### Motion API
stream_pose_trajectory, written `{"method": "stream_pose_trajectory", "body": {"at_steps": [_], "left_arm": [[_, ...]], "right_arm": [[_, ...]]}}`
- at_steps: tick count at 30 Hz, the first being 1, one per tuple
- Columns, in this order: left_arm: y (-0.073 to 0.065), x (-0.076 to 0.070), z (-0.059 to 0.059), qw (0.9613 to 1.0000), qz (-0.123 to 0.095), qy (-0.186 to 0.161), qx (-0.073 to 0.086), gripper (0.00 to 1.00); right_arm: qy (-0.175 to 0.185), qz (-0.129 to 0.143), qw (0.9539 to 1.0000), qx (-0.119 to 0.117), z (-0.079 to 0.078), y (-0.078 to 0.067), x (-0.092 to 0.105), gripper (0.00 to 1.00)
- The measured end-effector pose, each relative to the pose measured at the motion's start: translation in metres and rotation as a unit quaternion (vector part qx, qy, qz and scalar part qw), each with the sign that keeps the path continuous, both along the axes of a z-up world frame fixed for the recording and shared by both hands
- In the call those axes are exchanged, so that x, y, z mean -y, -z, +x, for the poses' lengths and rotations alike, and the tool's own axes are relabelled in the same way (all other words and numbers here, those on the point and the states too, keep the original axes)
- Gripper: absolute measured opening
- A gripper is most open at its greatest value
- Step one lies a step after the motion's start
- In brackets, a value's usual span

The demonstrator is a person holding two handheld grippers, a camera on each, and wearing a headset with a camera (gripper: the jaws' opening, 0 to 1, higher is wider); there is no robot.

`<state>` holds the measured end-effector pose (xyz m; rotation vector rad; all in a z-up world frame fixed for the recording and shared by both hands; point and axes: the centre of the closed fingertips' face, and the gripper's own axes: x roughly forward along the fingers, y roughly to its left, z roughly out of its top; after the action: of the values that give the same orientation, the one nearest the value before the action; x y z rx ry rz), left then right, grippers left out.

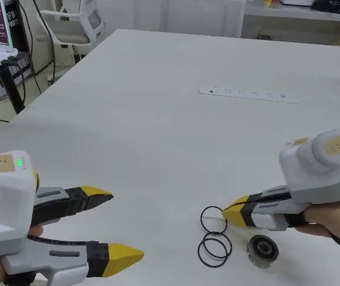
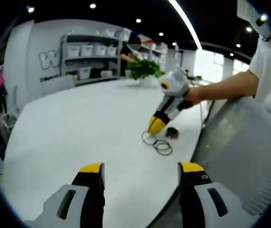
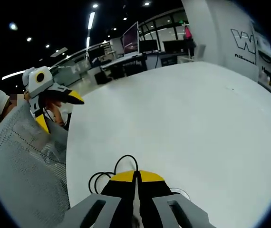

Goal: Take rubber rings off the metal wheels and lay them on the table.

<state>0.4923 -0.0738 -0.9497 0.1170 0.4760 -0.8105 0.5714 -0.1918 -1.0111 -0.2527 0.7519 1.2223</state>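
Three rings (image 1: 215,243) lay flat on the table (image 1: 158,131) at about 5 o'clock in the head view. Two overlapped, and the third lay just beyond them at 12 o'clock. The wheel (image 1: 262,249) sat just beside the overlapping pair, at their 3 o'clock. The right claw (image 1: 231,211) pointed in from 3 o'clock with its jaws pressed together. Its yellow tip was at the far ring's 2 o'clock edge, but whether it pinched that ring could not be told. The left claw (image 1: 113,225) hung wide open at 9 o'clock of the rings, well apart from them and holding nothing. A power strip (image 1: 247,94) lay far off at 12 o'clock.
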Motion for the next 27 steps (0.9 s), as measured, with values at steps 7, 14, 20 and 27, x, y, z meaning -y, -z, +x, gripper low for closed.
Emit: {"method": "stream_pose_trajectory", "body": {"at_steps": [7,14,20,27], "left_arm": [[-0.001,0.0,0.0,1.0,-0.001,-0.001,0.0,0.63],[0.0,-0.001,0.0,1.0,0.0,-0.002,0.0,0.62],[0.0,-0.001,0.0,1.0,0.002,-0.002,0.0,0.62],[-0.001,-0.001,0.0,1.0,0.006,-0.001,0.002,0.62]], "right_arm": [[-0.006,0.002,0.9999,0.011,0.002,0.0,-0.004,0.0],[-0.02,0.007,0.9993,0.03,0.0,-0.002,-0.011,0.0],[-0.014,0.0,0.9994,0.031,0.003,0.0,-0.009,0.07],[0.012,0.018,0.9994,0.028,0.01,-0.009,0.0,0.09]]}}
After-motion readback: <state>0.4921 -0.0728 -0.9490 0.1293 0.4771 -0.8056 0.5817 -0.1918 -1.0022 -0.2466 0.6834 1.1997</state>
